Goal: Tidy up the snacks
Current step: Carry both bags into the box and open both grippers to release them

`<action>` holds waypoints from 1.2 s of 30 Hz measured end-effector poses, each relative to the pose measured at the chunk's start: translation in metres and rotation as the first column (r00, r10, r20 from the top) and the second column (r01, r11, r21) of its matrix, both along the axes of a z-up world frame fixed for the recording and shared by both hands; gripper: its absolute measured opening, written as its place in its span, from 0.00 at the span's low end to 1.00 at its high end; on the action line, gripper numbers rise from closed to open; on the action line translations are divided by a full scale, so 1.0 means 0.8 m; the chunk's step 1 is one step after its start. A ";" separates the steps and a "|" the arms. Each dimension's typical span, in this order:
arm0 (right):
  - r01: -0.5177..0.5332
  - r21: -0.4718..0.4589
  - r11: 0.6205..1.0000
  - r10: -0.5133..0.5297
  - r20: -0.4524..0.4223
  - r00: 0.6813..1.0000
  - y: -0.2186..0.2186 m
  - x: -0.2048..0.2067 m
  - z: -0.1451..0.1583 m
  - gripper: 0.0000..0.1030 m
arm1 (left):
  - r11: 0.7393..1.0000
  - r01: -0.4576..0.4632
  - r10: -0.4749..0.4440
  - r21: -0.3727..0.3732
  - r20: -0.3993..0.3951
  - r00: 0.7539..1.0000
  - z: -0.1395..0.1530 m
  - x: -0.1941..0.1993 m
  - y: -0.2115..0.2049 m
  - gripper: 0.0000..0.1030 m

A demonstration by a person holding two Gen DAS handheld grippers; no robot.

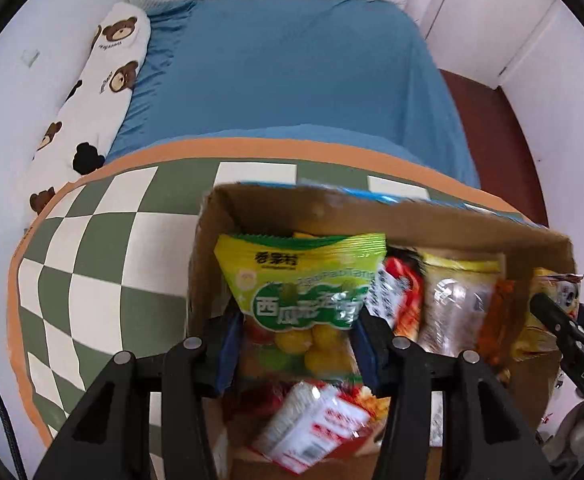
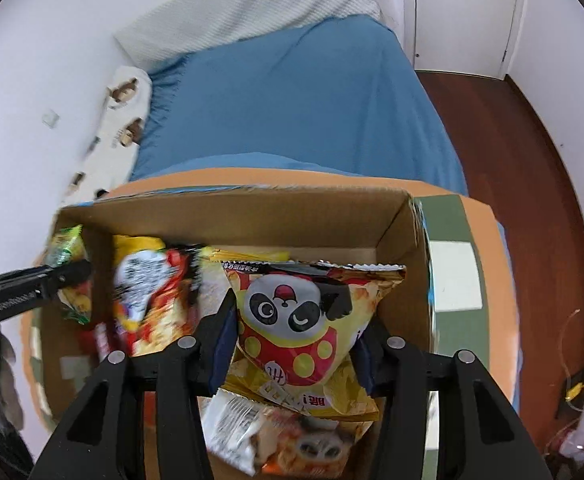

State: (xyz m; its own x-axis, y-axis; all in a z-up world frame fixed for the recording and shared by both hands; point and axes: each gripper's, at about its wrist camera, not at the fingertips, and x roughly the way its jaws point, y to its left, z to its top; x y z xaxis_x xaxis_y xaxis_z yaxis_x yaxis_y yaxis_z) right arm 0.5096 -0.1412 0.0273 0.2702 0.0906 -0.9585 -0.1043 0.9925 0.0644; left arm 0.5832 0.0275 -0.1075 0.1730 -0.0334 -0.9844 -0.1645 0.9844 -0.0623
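Open brown cardboard box, standing on a green-and-white chequered cloth with orange border at the foot of a bed with a blue sheet; contents, assorted snack packets. Left gripper: black, two-fingered, jaws closed onto the lower part of a green-and-yellow plastic snack bag with a watermelon-green label, held upright over the left end of the box. Right gripper: black, two-fingered, jaws closed onto a yellow-and-red snack bag printed with a panda face, held upright over the right part of the box. Also in the box: a red-and-white foil packet lying beneath the left gripper; a red-orange packet standing left of the panda bag. Beside the bed: a long white bolster with brown bear print against the wall.
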 end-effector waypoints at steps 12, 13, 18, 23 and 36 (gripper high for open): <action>0.036 -0.006 0.999 -0.036 -0.013 0.999 -0.012 -0.007 -0.016 0.94 | 0.999 0.046 -0.045 -0.028 0.033 0.998 0.003 -0.016 -0.023 0.98; 0.034 -0.006 0.999 -0.034 -0.012 0.999 -0.011 -0.012 -0.014 0.94 | 0.999 0.047 -0.046 -0.022 0.040 0.998 0.005 -0.020 -0.025 0.98; 0.021 -0.027 0.999 -0.021 0.013 1.000 -0.007 -0.039 -0.006 0.94 | 0.999 0.048 -0.047 -0.015 0.075 0.996 0.019 -0.044 -0.036 0.98; 0.016 -0.044 0.999 -0.016 0.021 1.000 -0.007 -0.073 -0.002 0.94 | 0.999 0.051 -0.053 0.018 0.118 0.992 0.038 -0.082 -0.051 0.98; 0.006 -0.080 0.997 0.008 0.176 0.984 0.002 -0.180 0.071 0.95 | 0.997 0.023 -0.046 0.080 0.296 0.954 0.106 -0.191 -0.072 0.98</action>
State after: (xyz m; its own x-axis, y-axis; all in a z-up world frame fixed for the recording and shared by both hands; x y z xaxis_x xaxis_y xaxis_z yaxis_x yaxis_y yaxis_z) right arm 0.3655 -0.1394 0.0838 0.4351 0.0165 -0.9002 -0.1084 0.9935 -0.0341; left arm 0.4308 -0.0297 -0.0227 0.4578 0.0272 -0.8886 -0.1159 0.9928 -0.0293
